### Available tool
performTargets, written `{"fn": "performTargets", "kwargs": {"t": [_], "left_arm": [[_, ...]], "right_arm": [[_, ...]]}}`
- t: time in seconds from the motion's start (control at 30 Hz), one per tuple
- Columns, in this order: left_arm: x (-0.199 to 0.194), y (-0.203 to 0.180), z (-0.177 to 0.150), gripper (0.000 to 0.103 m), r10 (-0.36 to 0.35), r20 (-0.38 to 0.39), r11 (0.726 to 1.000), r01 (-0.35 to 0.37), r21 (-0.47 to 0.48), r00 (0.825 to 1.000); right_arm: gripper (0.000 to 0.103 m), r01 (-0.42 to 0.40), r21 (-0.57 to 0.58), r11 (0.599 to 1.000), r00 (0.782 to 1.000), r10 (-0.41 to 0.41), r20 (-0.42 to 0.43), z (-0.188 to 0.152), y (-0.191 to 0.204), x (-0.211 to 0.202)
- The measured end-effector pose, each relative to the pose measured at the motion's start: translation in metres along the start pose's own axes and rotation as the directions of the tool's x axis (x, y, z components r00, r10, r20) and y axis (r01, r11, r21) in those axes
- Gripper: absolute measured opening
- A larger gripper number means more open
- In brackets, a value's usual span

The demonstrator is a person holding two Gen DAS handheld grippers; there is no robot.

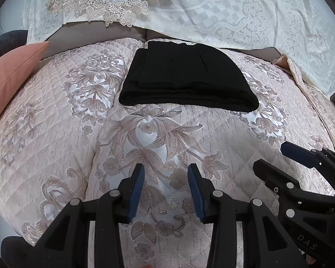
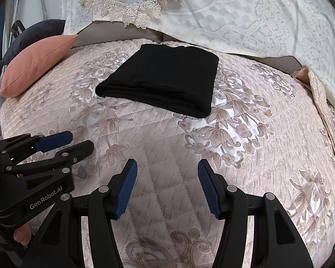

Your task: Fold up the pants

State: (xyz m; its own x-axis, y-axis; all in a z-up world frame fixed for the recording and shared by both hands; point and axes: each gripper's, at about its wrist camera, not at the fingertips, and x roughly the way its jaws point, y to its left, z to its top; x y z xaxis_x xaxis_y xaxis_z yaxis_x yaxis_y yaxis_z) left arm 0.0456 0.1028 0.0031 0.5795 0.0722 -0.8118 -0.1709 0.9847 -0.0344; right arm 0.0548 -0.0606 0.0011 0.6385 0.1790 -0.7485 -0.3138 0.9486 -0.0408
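From the left wrist view, the left tongs (image 1: 166, 189) hang partly open with nothing between the blue pads, over a bare stretch of the quilted floral cover (image 1: 55, 134). The black pants (image 1: 185, 80) lie folded into a flat rectangle straight ahead of these tongs, well apart from them, with open cover between and nothing in the way. Ahead and to the left of the tongs a pink cushion (image 1: 13, 78) leans at the cover's edge. Beyond the pants hang a white patterned cloth (image 1: 245, 17) and a lace-edged throw (image 1: 105, 6). The right tongs (image 1: 277, 158) reach in close at the right, jaws parted and empty.

From the right wrist view, the right tongs (image 2: 167, 185) stand wider open, gripping nothing, above the quilted floral cover (image 2: 256, 156). The pants (image 2: 165, 78) sit ahead and slightly left of them, well apart, with a clear path. The pink cushion (image 2: 38, 64) lies far ahead to the left, near a dark rounded thing (image 2: 40, 31) behind it. The left tongs (image 2: 76, 141) come in just beside on the left, open and empty, fingertips of a hand (image 2: 20, 234) showing beneath their body.
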Motion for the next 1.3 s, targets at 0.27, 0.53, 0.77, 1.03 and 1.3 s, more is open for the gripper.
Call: {"fn": "performTargets", "kwargs": {"t": [0.27, 0.53, 0.77, 1.03, 1.3], "left_arm": [[-0.0006, -0.0020, 0.0004, 0.043, 0.008, 0.003, 1.000, -0.008, 0.005, 1.000], [-0.0009, -0.0015, 0.0009, 0.043, 0.006, 0.002, 1.000, -0.006, 0.004, 1.000], [-0.0025, -0.0021, 0.0014, 0.043, 0.005, 0.005, 1.000, -0.005, 0.003, 1.000], [-0.0039, -0.0015, 0.0012, 0.043, 0.002, 0.008, 1.000, -0.002, 0.001, 1.000], [-0.0037, -0.0024, 0.0005, 0.043, 0.006, 0.005, 1.000, -0.006, 0.000, 1.000]], "right_arm": [[0.057, -0.005, -0.003, 1.000, 1.000, 0.005, 0.002, 0.0000, 0.0002, -0.0005], [0.057, -0.007, -0.003, 1.000, 1.000, 0.007, 0.003, -0.0004, 0.0007, -0.0013], [0.057, -0.006, -0.004, 1.000, 1.000, 0.006, 0.003, -0.0004, 0.0011, -0.0015], [0.057, -0.007, -0.013, 1.000, 1.000, 0.007, 0.001, -0.0003, 0.0036, -0.0014], [0.057, -0.007, -0.019, 1.000, 1.000, 0.007, 0.002, -0.0006, 0.0035, -0.0011]]}}
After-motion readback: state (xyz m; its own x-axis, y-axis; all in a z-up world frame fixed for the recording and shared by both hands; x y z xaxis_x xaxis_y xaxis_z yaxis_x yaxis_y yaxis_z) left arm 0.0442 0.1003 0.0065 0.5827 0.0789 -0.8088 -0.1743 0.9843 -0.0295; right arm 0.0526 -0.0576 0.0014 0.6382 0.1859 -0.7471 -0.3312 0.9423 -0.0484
